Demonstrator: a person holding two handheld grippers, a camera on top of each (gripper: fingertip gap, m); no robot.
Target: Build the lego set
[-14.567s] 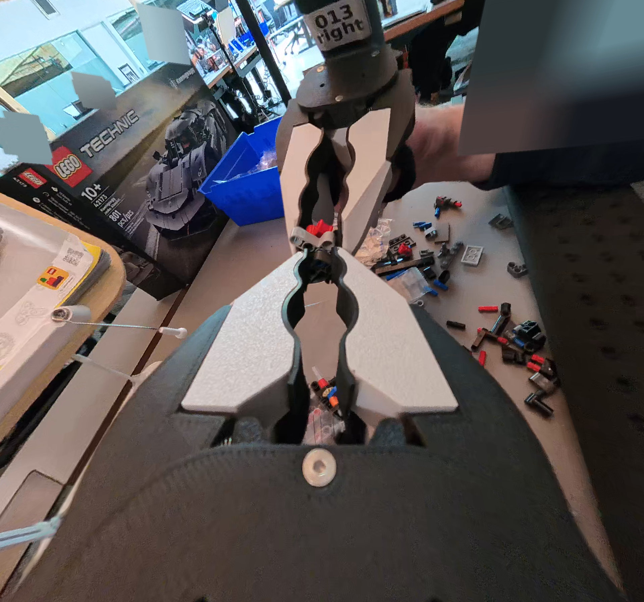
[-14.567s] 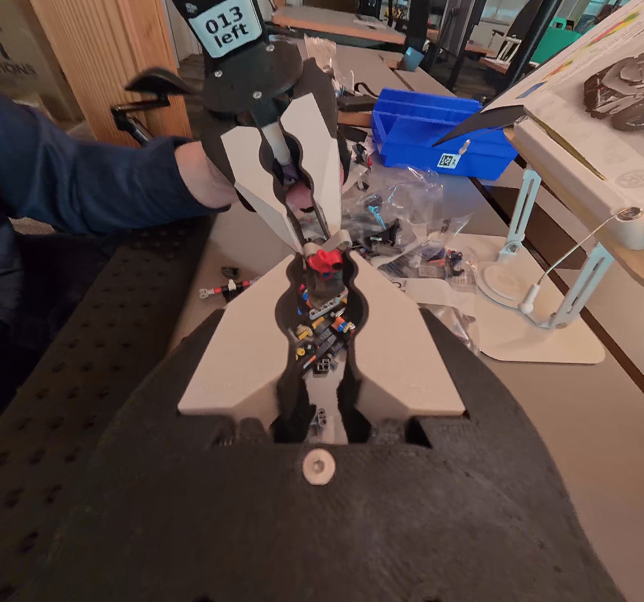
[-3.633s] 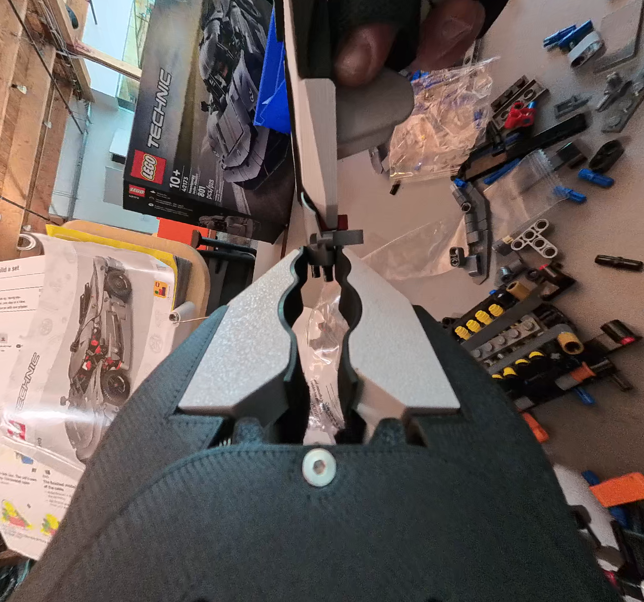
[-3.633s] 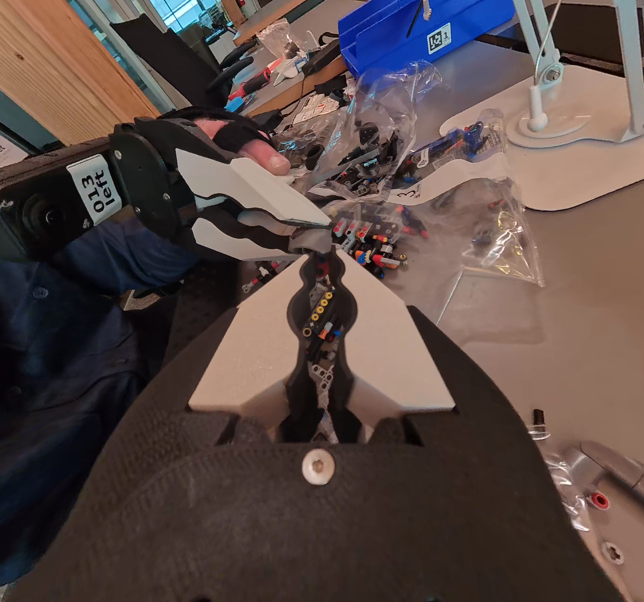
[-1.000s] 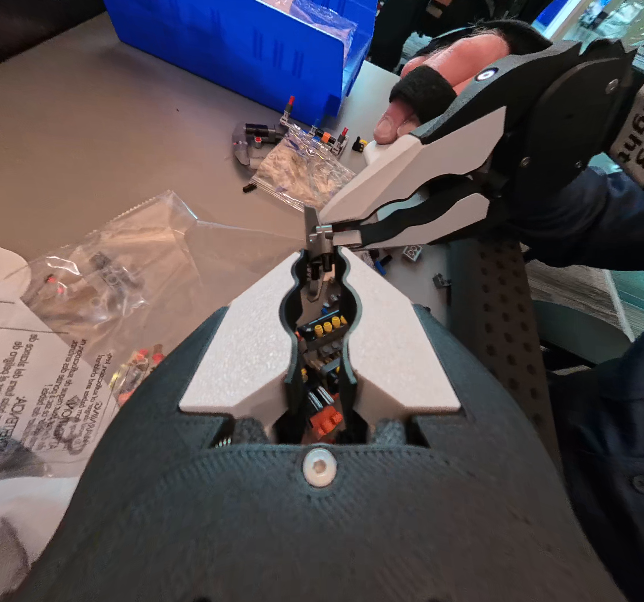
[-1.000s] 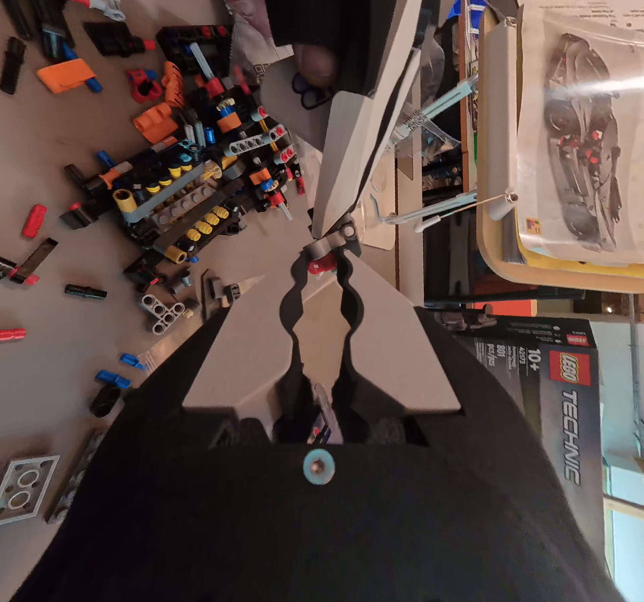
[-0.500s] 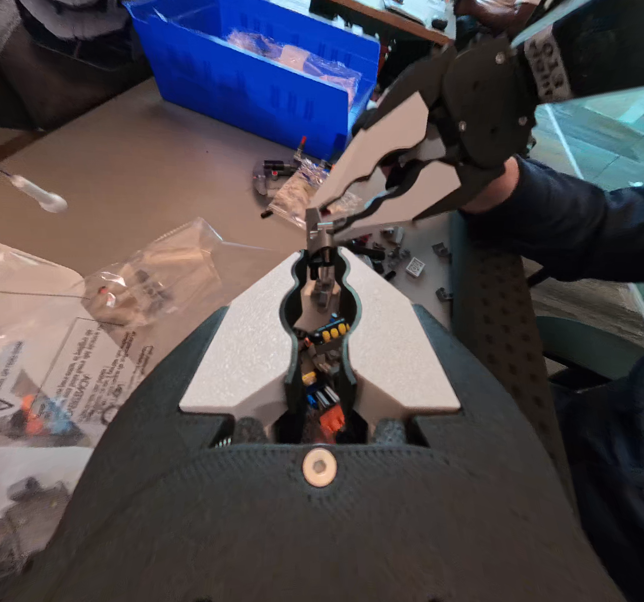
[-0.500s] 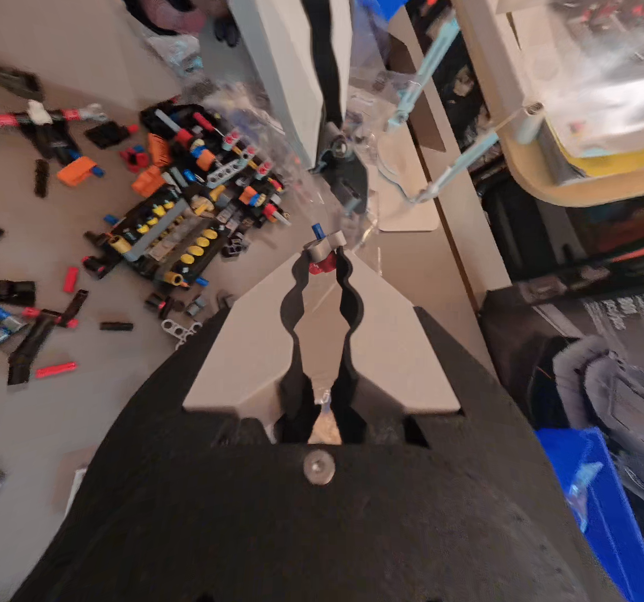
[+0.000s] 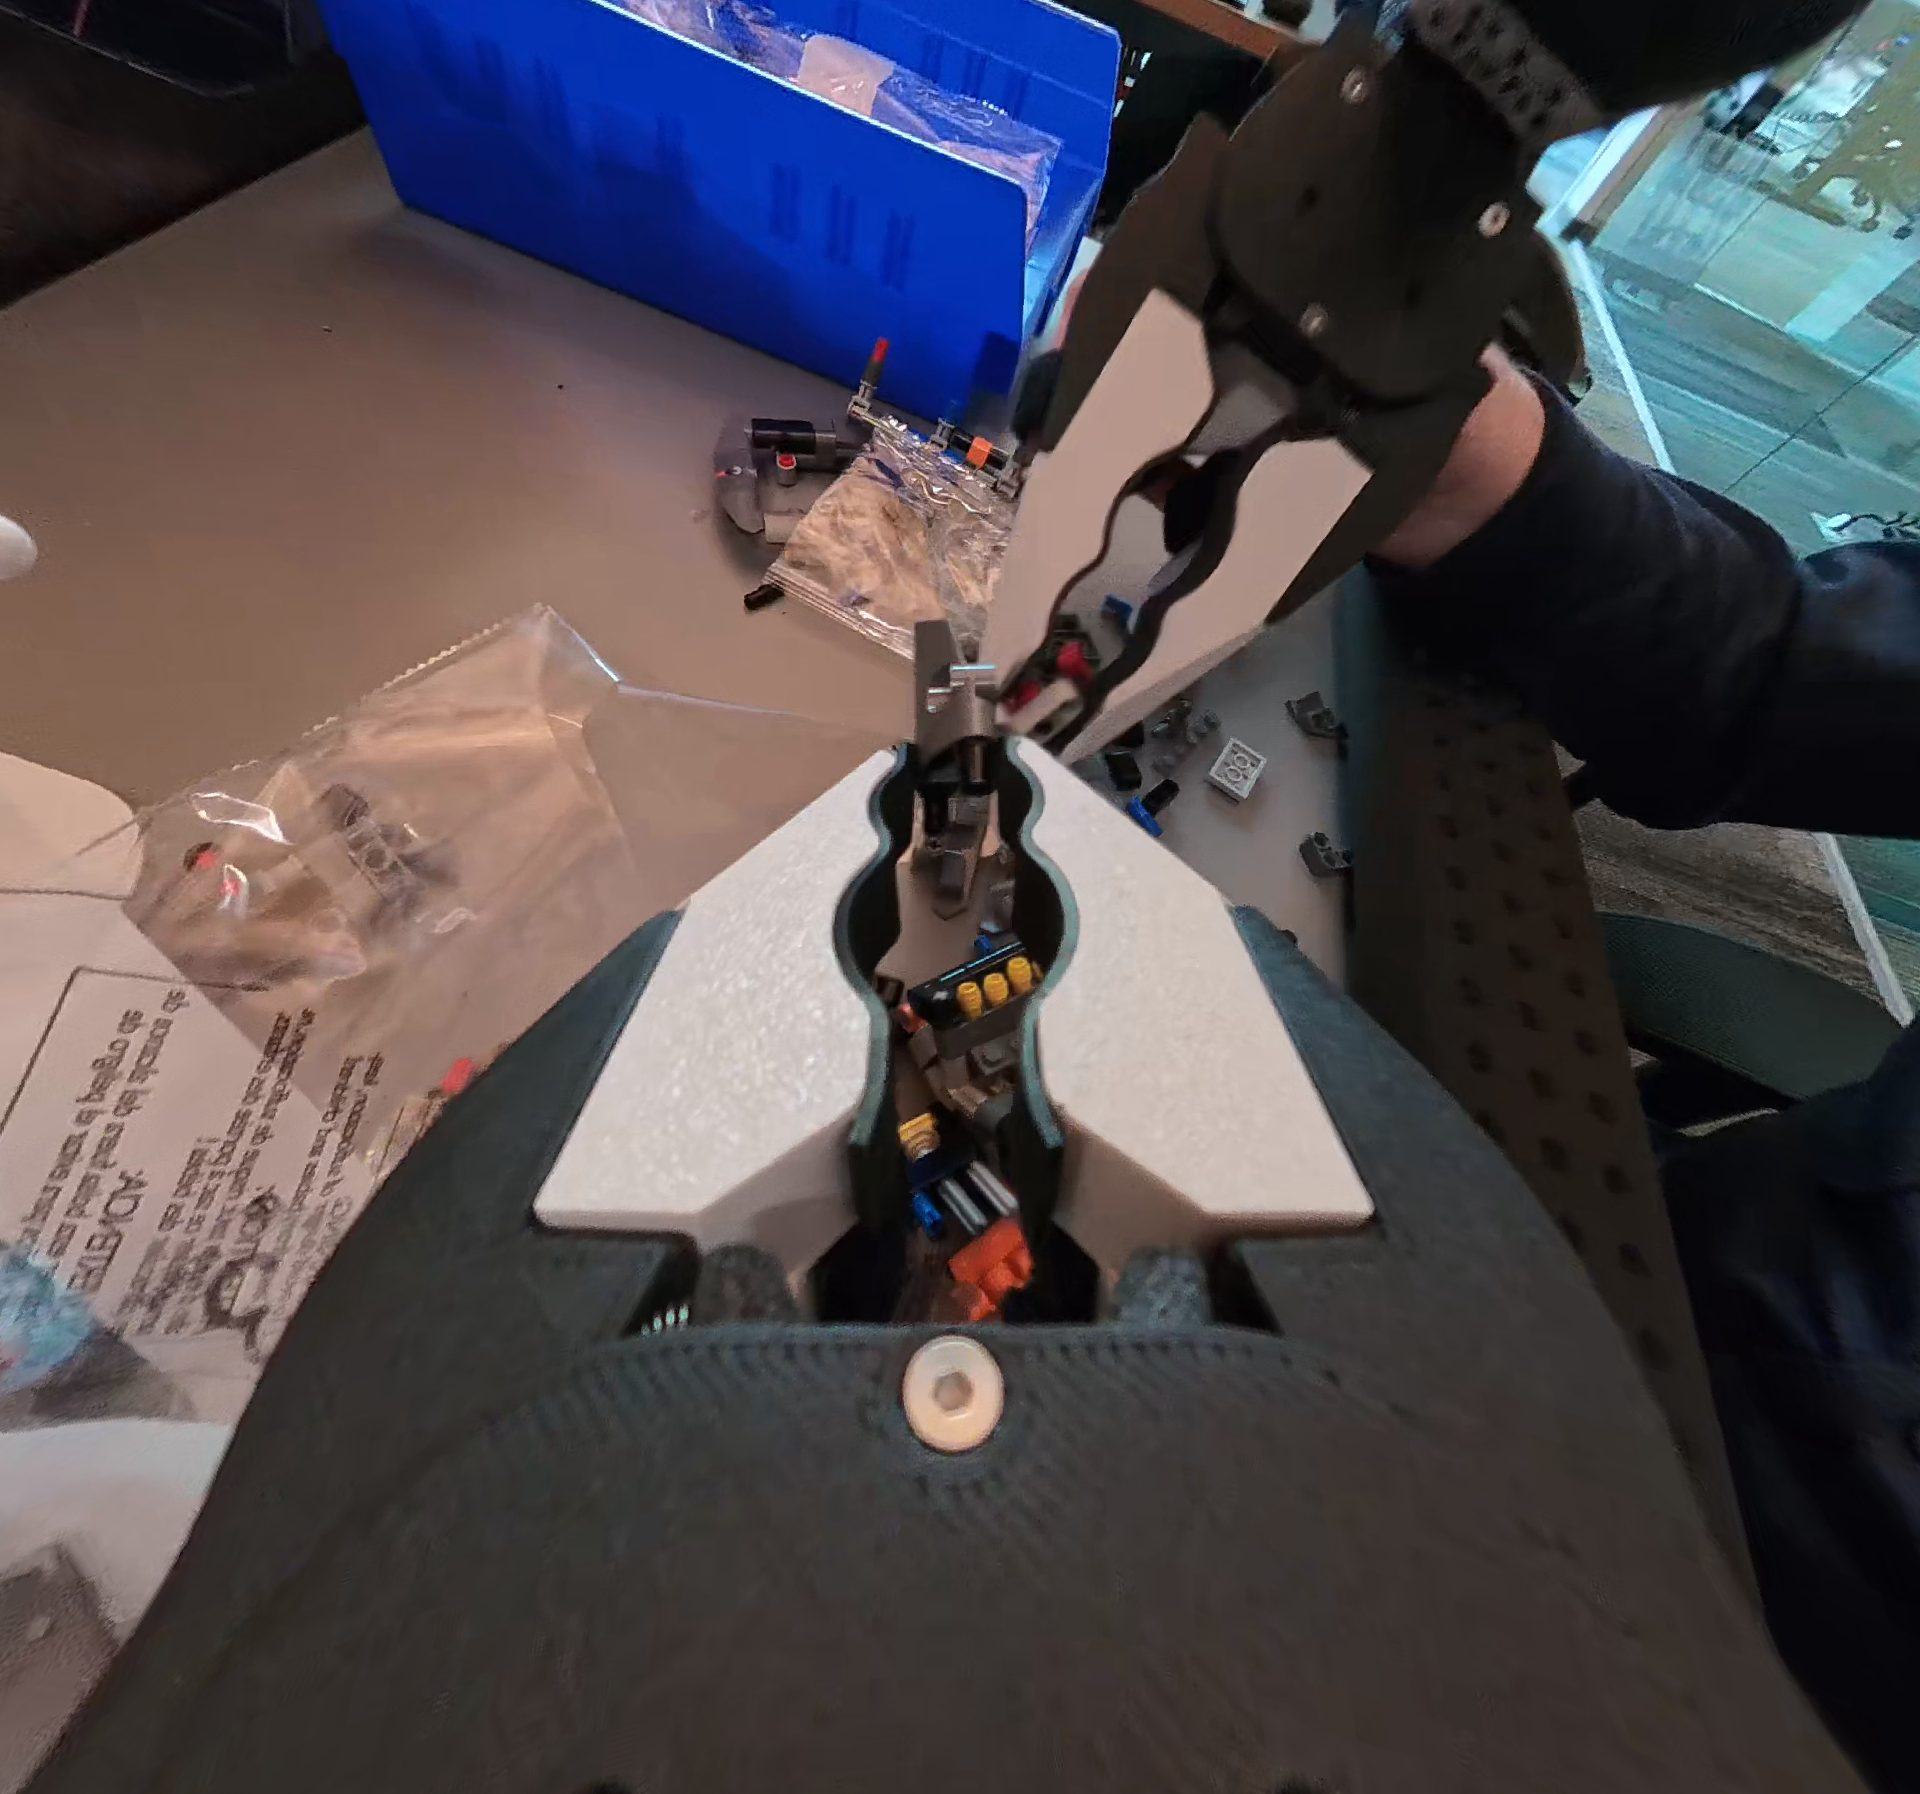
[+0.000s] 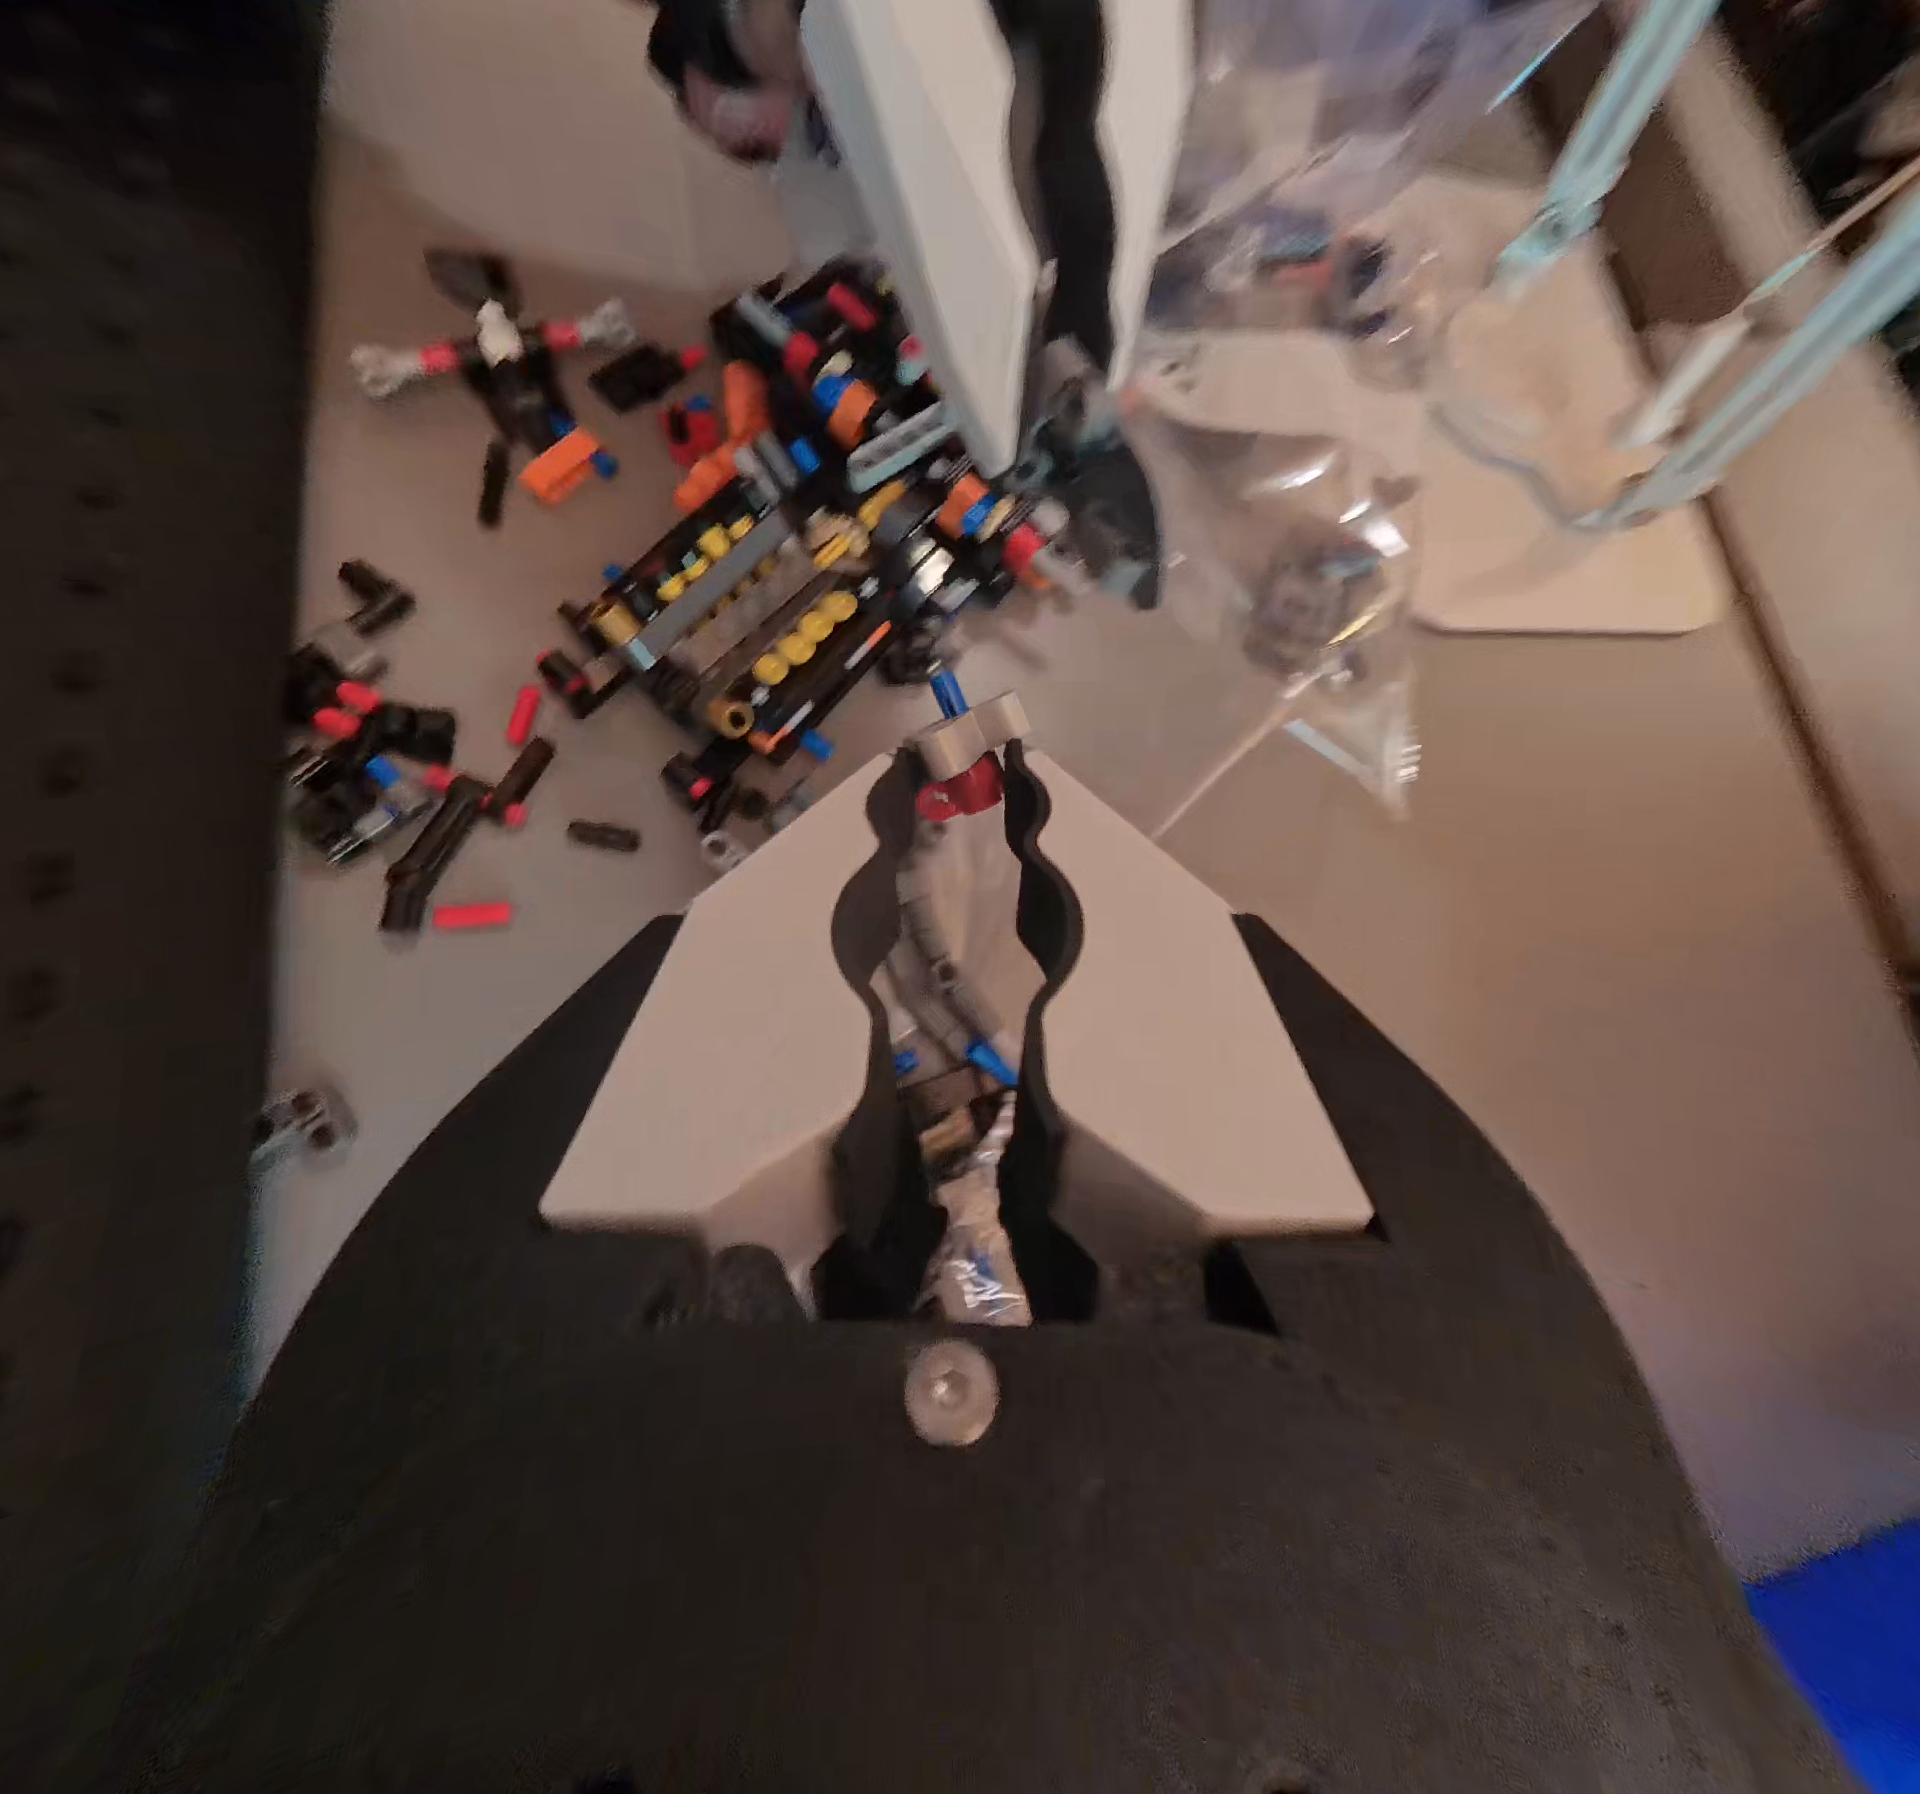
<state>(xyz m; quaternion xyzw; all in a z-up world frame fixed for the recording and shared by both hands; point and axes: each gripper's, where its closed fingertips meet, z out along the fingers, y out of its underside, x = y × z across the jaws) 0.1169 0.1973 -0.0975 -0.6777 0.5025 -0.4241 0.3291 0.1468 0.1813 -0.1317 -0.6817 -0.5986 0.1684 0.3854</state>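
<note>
Nearest in the left wrist view, the left gripper (image 9: 957, 759) is clenched on a grey and black piece (image 9: 951, 705), which stands upright out of the fingertips. The right gripper (image 9: 1039, 700) comes in from two o'clock, its fingers clamped on a grey and red piece (image 9: 1051, 679) just beside the first.

And here is the change: a second ago the two pieces were pressed tip to tip, and now they've come apart. The right wrist view makes it plain. The grey and red piece (image 10: 961, 745) sits in the right gripper (image 10: 961, 762) with a blue pin (image 10: 945, 692) poking out bare towards twelve o'clock. The left gripper (image 10: 1060, 414), blurred with motion, is off at twelve o'clock, apart from that pin.

So the join looks not to have taken, or the person has backed off to line it up again. The pin most likely needs to go into a hole on the other piece, though the hole itself is too small to make out.

Further out on the desk (image 10: 1455, 1017), the half-built frame (image 10: 727, 601) lies at eleven o'clock among loose pieces (image 10: 395, 757), waiting for this sub-part. Beyond, a clear bag (image 9: 416, 788) lies at nine o'clock and the blue bin (image 9: 727, 165) stands at the far edge.
</note>
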